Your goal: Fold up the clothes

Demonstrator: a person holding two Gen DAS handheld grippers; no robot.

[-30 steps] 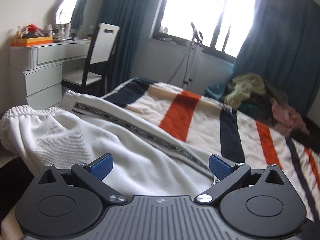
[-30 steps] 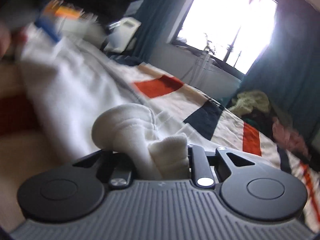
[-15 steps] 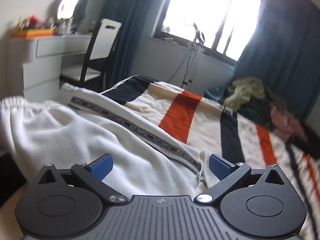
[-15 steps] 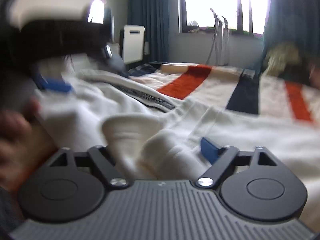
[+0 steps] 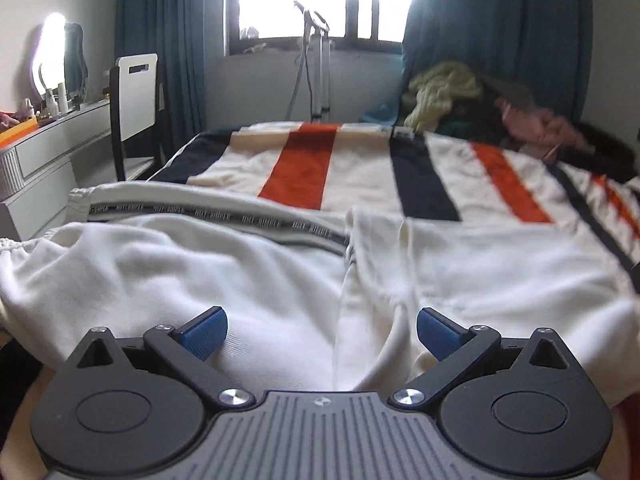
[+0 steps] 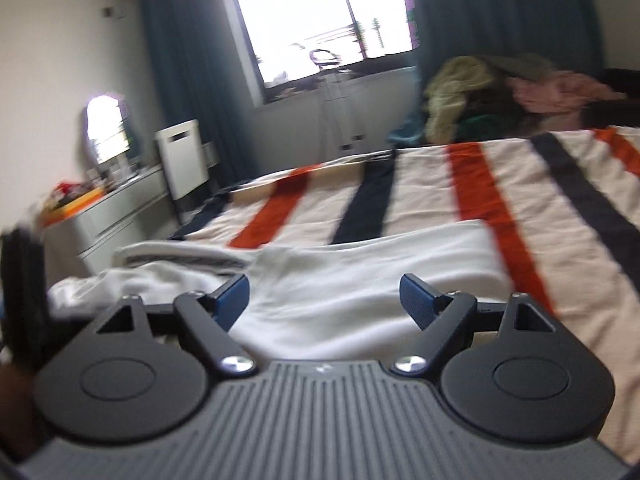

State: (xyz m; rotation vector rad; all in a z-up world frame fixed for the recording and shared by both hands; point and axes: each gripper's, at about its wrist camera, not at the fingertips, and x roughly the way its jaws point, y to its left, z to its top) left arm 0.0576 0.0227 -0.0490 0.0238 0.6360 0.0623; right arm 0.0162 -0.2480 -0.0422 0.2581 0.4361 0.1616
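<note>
Right up close, the white sweatpants (image 5: 248, 264) lie spread across the near end of the bed, rumpled, one leg folded over so a soft ridge runs up the middle. A dark printed tape stripe (image 5: 224, 216) runs along the outer seam, the lettering too blurred to read, and the gathered elastic waistband (image 5: 16, 246) bunches at the left edge. Underneath is the striped blanket (image 5: 436, 172), cream with orange and navy bars.

The left gripper (image 5: 320, 330) hangs low over the fabric, tilted down, its blue pads (image 5: 206, 330) spread wide with cloth lying under the gap but nothing pinched. The right gripper (image 6: 324, 300) sits higher, rolled a little to one side, jaws standing wide and holding nothing; they have just been opening, and the cloth lies loose below them. At the left edge of the right view there is a dark blur I cannot make out.

Further back, a heap of clothes (image 5: 472, 96) sits at the far end, with a white-backed chair (image 5: 138, 96) and a dresser (image 5: 48, 152) on the left.
</note>
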